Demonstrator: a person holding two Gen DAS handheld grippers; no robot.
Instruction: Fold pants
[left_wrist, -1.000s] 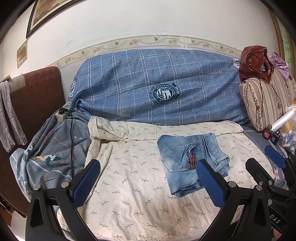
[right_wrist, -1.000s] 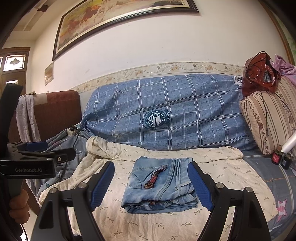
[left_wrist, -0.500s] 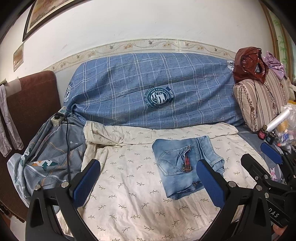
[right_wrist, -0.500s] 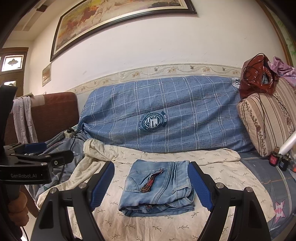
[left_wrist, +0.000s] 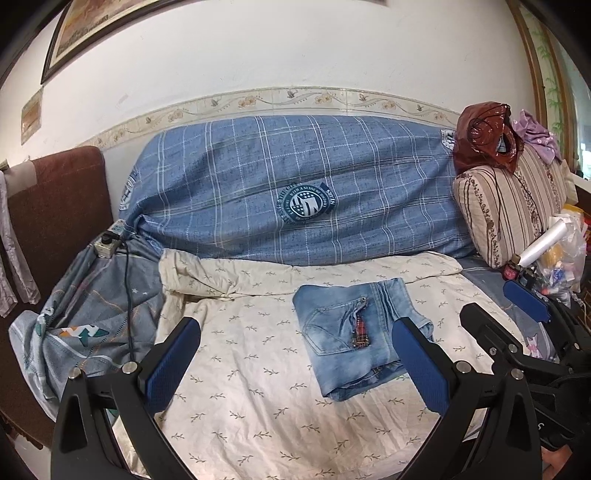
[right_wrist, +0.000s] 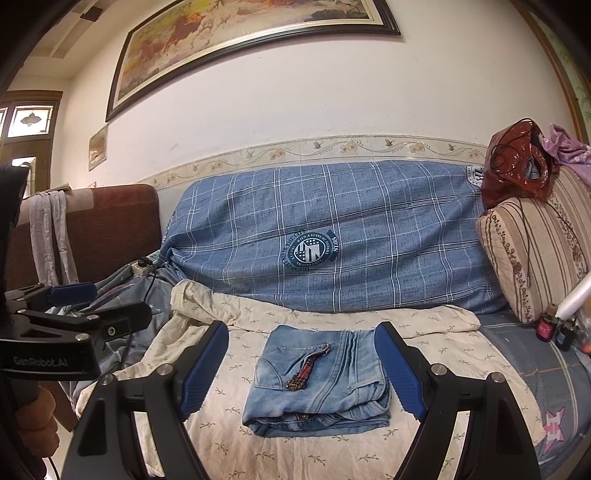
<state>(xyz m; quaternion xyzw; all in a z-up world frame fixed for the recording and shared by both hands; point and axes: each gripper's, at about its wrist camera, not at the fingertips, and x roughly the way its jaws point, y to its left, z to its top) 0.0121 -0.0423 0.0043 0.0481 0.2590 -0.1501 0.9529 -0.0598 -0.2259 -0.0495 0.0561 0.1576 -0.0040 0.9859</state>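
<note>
Your pants (right_wrist: 319, 384) sit as a compact denim bundle on the cream leaf-print sheet (right_wrist: 332, 454), near the middle of the sofa seat, just in front of the blue plaid backrest cover (right_wrist: 332, 229). A back pocket and a small plaid tab face up, and the layered edges and a rivet show along the near side, so the stack looks several layers deep. Judging by that, the fold is done or nearly done.

Your right gripper (right_wrist: 301, 365) hangs above the near edge of the bundle with its jaws spread wide and nothing between the pads. It frames the bundle from the front but does not touch it. Your left gripper (left_wrist: 295, 362) is also wide and empty, off to the left of the pants and clear of the cloth. In the right wrist view you see it from the side at the far left, with your hand (right_wrist: 35, 421) below it.

Both claws are likely held back like this so the stack can settle and you can check it. If you want one more tidy-up, the right-hand layers look slightly loose. The seat is soft, so pressing hard may skew the stack.

The striped cushion (right_wrist: 535, 258) and small bottles (right_wrist: 554, 325) stay well apart on the right.
</note>
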